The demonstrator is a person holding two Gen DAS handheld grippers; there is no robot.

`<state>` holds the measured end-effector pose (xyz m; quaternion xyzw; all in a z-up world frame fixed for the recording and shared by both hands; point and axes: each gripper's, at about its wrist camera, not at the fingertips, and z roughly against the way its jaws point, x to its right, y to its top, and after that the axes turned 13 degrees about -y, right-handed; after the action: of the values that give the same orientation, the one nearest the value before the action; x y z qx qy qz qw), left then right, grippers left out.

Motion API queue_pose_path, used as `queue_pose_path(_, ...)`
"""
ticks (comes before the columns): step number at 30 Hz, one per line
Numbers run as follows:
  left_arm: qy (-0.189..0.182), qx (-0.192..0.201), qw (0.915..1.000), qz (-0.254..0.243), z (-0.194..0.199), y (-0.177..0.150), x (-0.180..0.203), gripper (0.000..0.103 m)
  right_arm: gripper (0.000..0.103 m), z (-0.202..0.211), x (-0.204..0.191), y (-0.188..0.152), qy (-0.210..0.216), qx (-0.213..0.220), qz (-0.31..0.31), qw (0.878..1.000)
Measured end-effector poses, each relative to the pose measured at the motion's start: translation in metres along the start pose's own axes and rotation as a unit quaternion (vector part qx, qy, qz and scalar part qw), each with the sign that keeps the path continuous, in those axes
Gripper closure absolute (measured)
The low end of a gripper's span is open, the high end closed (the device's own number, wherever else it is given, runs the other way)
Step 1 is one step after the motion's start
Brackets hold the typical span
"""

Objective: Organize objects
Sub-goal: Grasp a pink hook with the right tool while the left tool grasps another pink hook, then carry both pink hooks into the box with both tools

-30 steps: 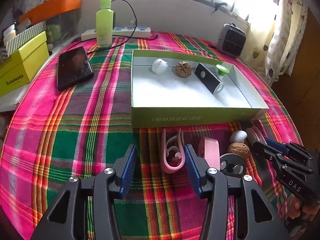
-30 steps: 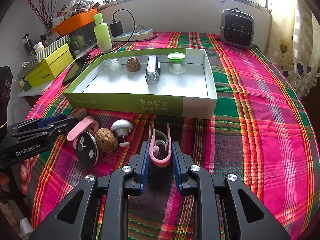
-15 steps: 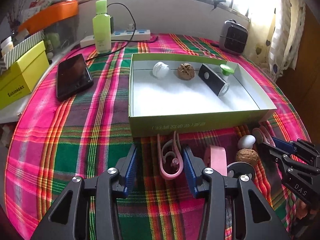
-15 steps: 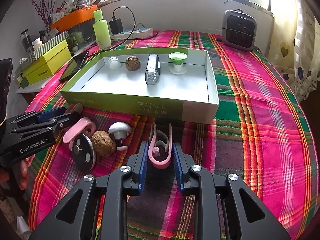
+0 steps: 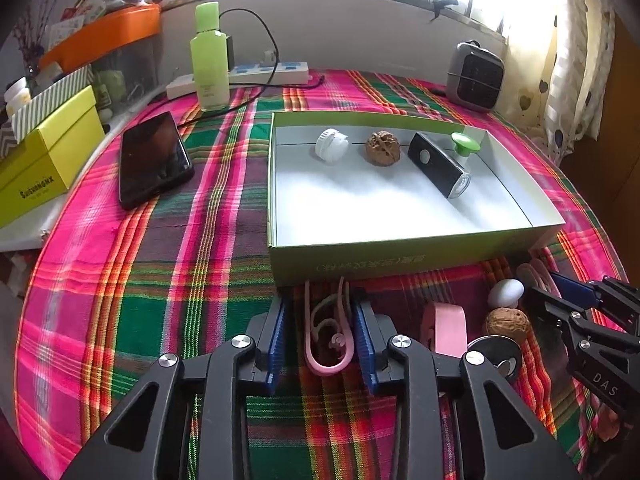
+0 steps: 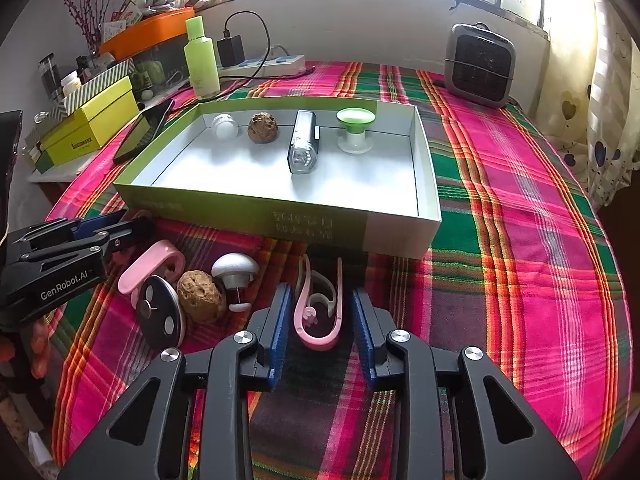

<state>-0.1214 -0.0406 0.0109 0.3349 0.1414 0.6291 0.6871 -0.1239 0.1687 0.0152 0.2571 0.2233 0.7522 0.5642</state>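
Note:
A pink ear hook [image 5: 328,336] lies on the plaid cloth between my left gripper's [image 5: 320,304] blue pads. The jaws are closing, with a gap still showing on the left side. A second pink ear hook [image 6: 318,312] lies between my right gripper's [image 6: 320,296] pads. These jaws are opening, and both pads stand clear of it. The green box [image 5: 400,256] just ahead holds a white cap [image 5: 331,146], a walnut [image 5: 383,148], a black light [image 5: 438,164] and a green-topped knob [image 5: 465,146].
Between the grippers lie a pink clip [image 6: 150,264], a black disc [image 6: 160,316], a walnut [image 6: 200,296] and a white knob [image 6: 236,276]. A phone [image 5: 154,158], a green bottle [image 5: 209,60], a power strip [image 5: 256,74], a heater [image 5: 476,76] and a yellow box [image 5: 44,160] ring the table.
My left jaws have narrowed around their pink ear hook. My right jaws, which pinched the other hook, have parted and let it go onto the cloth.

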Motion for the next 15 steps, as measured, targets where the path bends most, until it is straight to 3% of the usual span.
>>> queue_pose_path(3, 0.006, 0.0, 1.0, -0.002, 0.0003, -0.0004, -0.001, 0.081, 0.072, 0.0, -0.0005, -0.0001, -0.001, 0.0, 0.001, 1.0)
queue_pose_path(15, -0.002, 0.001, 1.0, 0.005, 0.0044, -0.003, -0.0031, 0.081, 0.078, 0.0006, -0.0004, -0.0007, 0.001, 0.001, -0.001, 1.0)
